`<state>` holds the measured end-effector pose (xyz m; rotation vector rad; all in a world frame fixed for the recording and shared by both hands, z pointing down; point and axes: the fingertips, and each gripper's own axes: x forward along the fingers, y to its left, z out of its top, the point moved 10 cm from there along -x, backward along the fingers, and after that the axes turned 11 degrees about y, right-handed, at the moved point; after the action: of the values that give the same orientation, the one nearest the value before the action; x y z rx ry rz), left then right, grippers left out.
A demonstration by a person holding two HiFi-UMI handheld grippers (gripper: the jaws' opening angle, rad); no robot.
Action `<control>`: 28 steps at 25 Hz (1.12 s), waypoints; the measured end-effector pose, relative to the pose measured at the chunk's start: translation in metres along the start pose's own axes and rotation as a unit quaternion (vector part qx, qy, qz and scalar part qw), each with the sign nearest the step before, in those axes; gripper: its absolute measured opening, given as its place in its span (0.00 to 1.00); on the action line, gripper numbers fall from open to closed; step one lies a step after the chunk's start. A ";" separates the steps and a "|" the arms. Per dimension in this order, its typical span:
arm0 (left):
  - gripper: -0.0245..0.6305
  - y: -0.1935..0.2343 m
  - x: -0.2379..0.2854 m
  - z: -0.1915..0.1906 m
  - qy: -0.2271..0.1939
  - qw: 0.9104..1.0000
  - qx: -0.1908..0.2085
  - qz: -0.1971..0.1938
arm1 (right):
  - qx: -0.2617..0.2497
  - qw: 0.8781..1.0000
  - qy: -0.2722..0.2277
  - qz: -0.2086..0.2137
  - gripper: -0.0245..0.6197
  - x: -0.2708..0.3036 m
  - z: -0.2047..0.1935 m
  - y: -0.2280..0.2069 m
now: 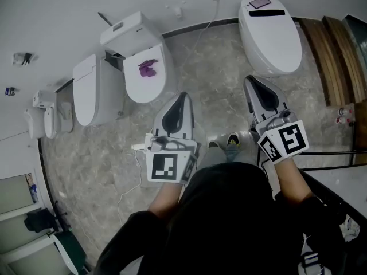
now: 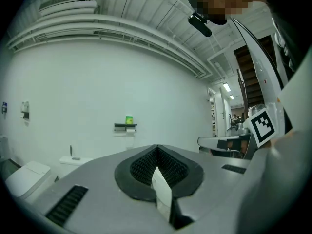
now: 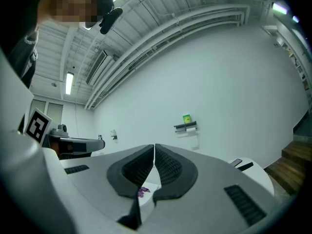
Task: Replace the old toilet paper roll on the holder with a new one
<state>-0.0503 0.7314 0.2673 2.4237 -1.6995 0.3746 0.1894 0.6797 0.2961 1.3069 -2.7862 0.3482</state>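
White wall (image 3: 234, 82) ahead carries the toilet paper holder (image 3: 185, 126) — a roll (image 3: 191, 130) hangs under its shelf and a small green item (image 3: 186, 119) stands on top, well apart from both claws. My left claw (image 2: 157, 147) is pressed together, empty; my right claw (image 3: 154, 146) likewise — tips meeting, nothing between.

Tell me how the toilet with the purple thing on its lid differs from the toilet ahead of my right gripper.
The middle toilet has a boxy tank behind its lid; the right toilet has none and is one smooth oval. The middle toilet carries a purple thing on its lid; the right toilet carries a flat dark thing near its back. Both are white, lids down, backed against the wall.
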 end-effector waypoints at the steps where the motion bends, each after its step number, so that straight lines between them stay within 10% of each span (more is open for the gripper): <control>1: 0.07 0.002 0.003 -0.001 0.004 1.000 0.001 -0.001 | 0.002 1.000 0.000 0.000 0.07 0.003 0.000 -0.001; 28: 0.07 0.160 0.134 0.019 -0.001 0.999 -0.021 -0.031 | -0.034 0.998 0.045 -0.015 0.07 0.190 0.026 -0.026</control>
<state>-0.1547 0.5511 0.2855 2.4410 -1.6107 0.3250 0.0885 0.5141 0.3009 1.2841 -2.6772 0.3012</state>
